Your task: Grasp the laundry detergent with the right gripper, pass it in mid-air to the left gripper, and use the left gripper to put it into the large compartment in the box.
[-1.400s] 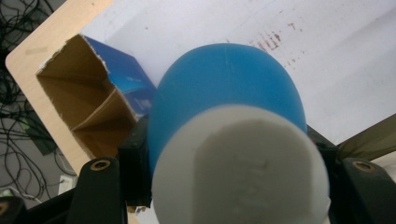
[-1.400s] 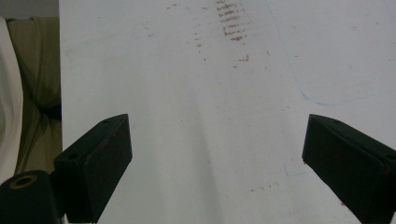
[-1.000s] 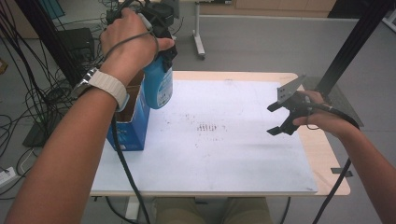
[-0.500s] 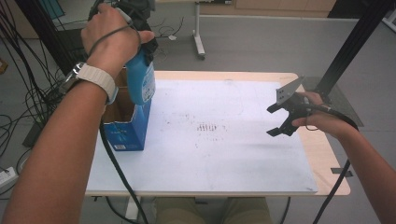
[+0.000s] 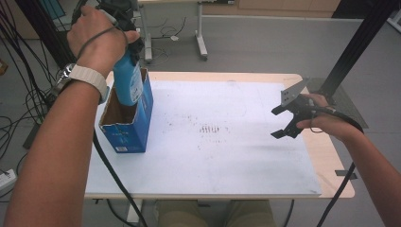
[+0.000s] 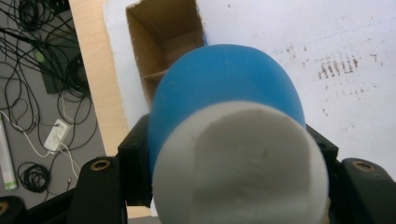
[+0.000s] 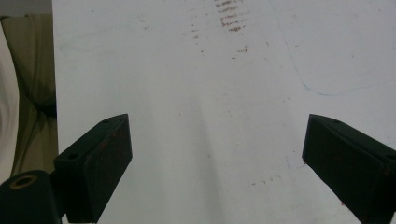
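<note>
My left gripper (image 5: 126, 35) is shut on a blue bottle (image 5: 128, 80) with a white cap (image 6: 238, 163), holding it upright, cap end up. The bottle's base hangs at the open top of a blue cardboard box (image 5: 128, 132) that stands near the table's left edge. In the left gripper view the blue bottle (image 6: 224, 79) sits between the jaws of the left gripper (image 6: 231, 165), with the brown inside of the box (image 6: 163, 37) below it. My right gripper (image 5: 285, 122) hovers open over the right side of the white mat. In its own view the right gripper (image 7: 217, 163) holds nothing.
A white mat (image 5: 227, 161) with faint brown marks (image 5: 208, 128) covers most of the wooden table (image 5: 331, 156). Cables (image 5: 19, 94) and black frame posts stand off the left side, and another black post (image 5: 359, 42) rises at the back right.
My left hand has carried the bottle leftward, from beside the box to over its open top. The right gripper has stayed put and open.
</note>
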`<action>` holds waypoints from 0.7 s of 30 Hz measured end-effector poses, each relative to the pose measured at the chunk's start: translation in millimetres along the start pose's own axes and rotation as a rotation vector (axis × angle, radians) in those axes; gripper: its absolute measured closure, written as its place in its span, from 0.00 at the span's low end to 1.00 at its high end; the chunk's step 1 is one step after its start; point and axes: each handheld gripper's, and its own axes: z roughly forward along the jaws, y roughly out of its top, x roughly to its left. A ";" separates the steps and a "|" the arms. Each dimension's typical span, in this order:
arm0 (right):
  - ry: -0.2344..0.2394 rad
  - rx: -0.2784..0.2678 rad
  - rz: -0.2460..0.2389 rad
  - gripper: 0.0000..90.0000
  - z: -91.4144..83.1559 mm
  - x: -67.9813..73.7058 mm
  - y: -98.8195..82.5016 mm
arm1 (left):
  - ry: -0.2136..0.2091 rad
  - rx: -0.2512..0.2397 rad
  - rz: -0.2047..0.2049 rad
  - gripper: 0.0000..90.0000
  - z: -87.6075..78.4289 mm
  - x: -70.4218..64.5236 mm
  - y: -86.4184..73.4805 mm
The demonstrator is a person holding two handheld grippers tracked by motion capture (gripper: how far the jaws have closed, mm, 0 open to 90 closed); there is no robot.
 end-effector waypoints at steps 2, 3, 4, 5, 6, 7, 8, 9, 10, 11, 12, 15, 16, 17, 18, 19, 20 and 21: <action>0.001 0.001 0.000 0.09 0.0 0.2 0.0 | 0.000 -0.001 -0.008 0.42 2.0 3.2 -0.5; 0.001 0.000 0.001 0.09 0.0 0.2 0.0 | 0.001 -0.001 -0.011 0.42 3.1 4.6 -0.8; 0.001 0.000 0.001 0.09 0.0 0.2 0.1 | 0.003 -0.004 -0.017 0.42 4.1 6.1 -1.1; -0.001 0.001 0.000 0.09 -0.2 0.2 0.3 | 0.005 -0.005 -0.019 0.42 5.2 7.4 -1.3; -0.001 0.001 0.001 0.09 -0.2 0.3 0.3 | 0.008 -0.006 -0.021 0.42 6.4 8.7 -1.6; 0.000 0.001 0.002 0.09 -0.1 0.5 0.3 | 0.012 -0.004 -0.020 0.42 7.7 10.2 -1.8; 0.000 0.003 0.001 0.09 0.0 0.5 0.3 | 0.011 -0.004 -0.027 0.42 9.2 11.3 -2.1; -0.001 0.003 0.003 0.09 0.0 0.6 0.2 | 0.010 -0.005 -0.033 0.42 10.6 13.1 -2.4; -0.001 0.001 0.005 0.09 0.1 0.7 0.0 | 0.010 -0.005 -0.035 0.42 11.9 14.7 -2.6; -0.002 0.002 0.005 0.09 0.2 0.7 -0.1 | 0.009 -0.006 -0.040 0.42 13.3 16.3 -2.9; -0.002 0.002 0.005 0.09 0.3 0.8 -0.3 | 0.008 -0.005 -0.045 0.42 14.6 17.8 -3.1; -0.002 0.004 0.007 0.09 0.3 1.1 -0.8 | 0.011 -0.006 -0.053 0.42 18.3 21.0 -3.9; -0.003 0.004 0.007 0.09 0.2 1.0 -0.9 | 0.012 -0.004 -0.053 0.42 19.7 21.9 -4.0; -0.002 0.003 0.009 0.09 0.3 1.0 -1.1 | 0.013 -0.005 -0.055 0.42 20.8 22.7 -4.2; -0.002 0.003 0.009 0.09 0.3 1.0 -1.3 | 0.014 -0.005 -0.056 0.42 22.0 23.3 -4.4; -0.003 0.003 0.011 0.09 0.4 1.1 -1.3 | 0.015 -0.003 -0.054 0.42 23.3 23.7 -4.4; -0.003 0.002 0.011 0.09 0.5 1.0 -1.5 | 0.015 -0.007 -0.058 0.42 24.7 24.1 -4.6; -0.002 0.003 0.012 0.09 0.7 1.2 -1.6 | 0.014 -0.005 -0.060 0.42 26.3 24.9 -4.7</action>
